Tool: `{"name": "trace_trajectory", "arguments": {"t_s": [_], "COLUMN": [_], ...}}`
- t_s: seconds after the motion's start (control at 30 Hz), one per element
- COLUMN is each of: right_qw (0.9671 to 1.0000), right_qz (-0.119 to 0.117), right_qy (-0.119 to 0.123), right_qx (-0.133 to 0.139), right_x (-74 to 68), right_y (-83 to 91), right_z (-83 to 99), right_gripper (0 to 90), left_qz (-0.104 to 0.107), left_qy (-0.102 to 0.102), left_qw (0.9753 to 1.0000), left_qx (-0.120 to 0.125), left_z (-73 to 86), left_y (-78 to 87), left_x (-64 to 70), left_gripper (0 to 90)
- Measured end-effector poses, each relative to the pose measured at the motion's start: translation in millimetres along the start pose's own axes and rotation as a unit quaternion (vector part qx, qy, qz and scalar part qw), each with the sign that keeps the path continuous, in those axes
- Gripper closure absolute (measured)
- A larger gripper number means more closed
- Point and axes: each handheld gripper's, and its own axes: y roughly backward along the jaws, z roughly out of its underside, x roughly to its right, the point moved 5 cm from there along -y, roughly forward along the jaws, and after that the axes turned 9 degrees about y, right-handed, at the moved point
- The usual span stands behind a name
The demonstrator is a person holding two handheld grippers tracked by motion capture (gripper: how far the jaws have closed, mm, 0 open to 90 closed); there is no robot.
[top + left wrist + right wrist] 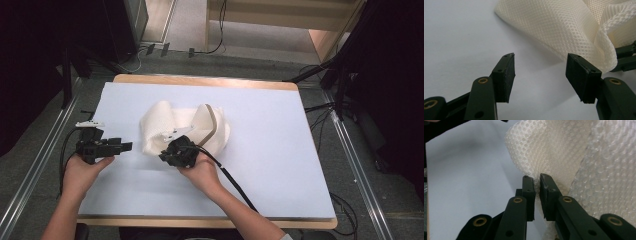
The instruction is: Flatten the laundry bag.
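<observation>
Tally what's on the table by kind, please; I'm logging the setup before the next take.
Cream mesh cloth: 1, crumpled, pinched at its near edge by the right gripper.
Handheld black grippers: 2, the left gripper open just beside the cloth.
Pale sheet covering the tabletop: 1.
Total: 4.

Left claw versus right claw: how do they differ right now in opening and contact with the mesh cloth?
The left claw stands wide open with bare table between its jaws; the right claw is shut on a fold of the mesh cloth. The left claw sits just off the cloth's edge and grips none of it, while the right claw pinches it. Both are black, hand-held and low over the table.
</observation>
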Motion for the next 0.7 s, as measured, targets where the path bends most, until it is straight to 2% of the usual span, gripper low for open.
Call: {"name": "trace_trajectory", "arguments": {"t_s": [0.13,0.17,0.23,0.4,0.43,0.47,0.5,0.53,0.57,0.63,0.7], "right_qw": [0.9998,0.9997,0.9997,0.9997,0.9998,0.9998,0.9998,0.9998,0.9998,0.9996,0.9991], "right_qz": [-0.016,-0.022,-0.022,-0.021,-0.018,-0.018,-0.012,-0.012,-0.008,0.008,0.026], "right_qy": [-0.008,-0.008,-0.008,0.001,0.007,0.007,0.008,0.008,0.008,0.0,-0.006], "right_qx": [0.012,0.011,0.009,0.01,0.011,0.011,0.013,0.013,0.013,0.025,0.032], "right_x": [-2.2,-3.4,-3.7,-6.1,-6.4,-6.4,-5.3,-5.3,-3.5,6.3,16.8], "right_y": [13.6,22.9,26.2,52.4,65.2,65.2,79.3,79.3,86.7,107.9,120.7], "right_z": [-4.9,-5.6,-5.5,-5.5,-4.5,-4.5,-2.4,-2.4,-0.9,3.7,8.0], "right_gripper": [70.4,64.3,63.1,59.3,59.8,59.8,60.3,60.3,60.9,61.9,61.9], "left_qz": [0.001,0.001,0.002,0.0,0.0,0.0,0.0,0.0,0.003,0.001,0.004], "left_qy": [-0.004,-0.004,-0.006,-0.011,-0.014,-0.014,-0.016,-0.016,-0.017,-0.017,-0.018], "left_qw": [1.0,1.0,1.0,0.9999,0.9999,0.9999,0.9999,0.9999,0.9999,0.9999,0.9998], "left_qx": [-0.002,-0.003,-0.004,-0.003,-0.002,-0.002,-0.002,-0.002,-0.002,-0.002,-0.003], "left_z": [-0.9,-1.3,-2.3,-5.2,-7.5,-7.5,-10.1,-10.1,-12.0,-14.7,-17.3], "left_y": [-3.4,-3.8,-4.9,-6.2,-5.7,-5.7,-4.7,-4.7,-3.8,-2.7,-2.3], "left_x": [1.9,2.5,3.6,5.8,6.8,6.8,7.4,7.4,7.6,8.3,9.0], "left_gripper": [41.5,41.5,41.5,41.4,41.5,41.5,41.8,42.0,42.0,42.3,42.3]}}
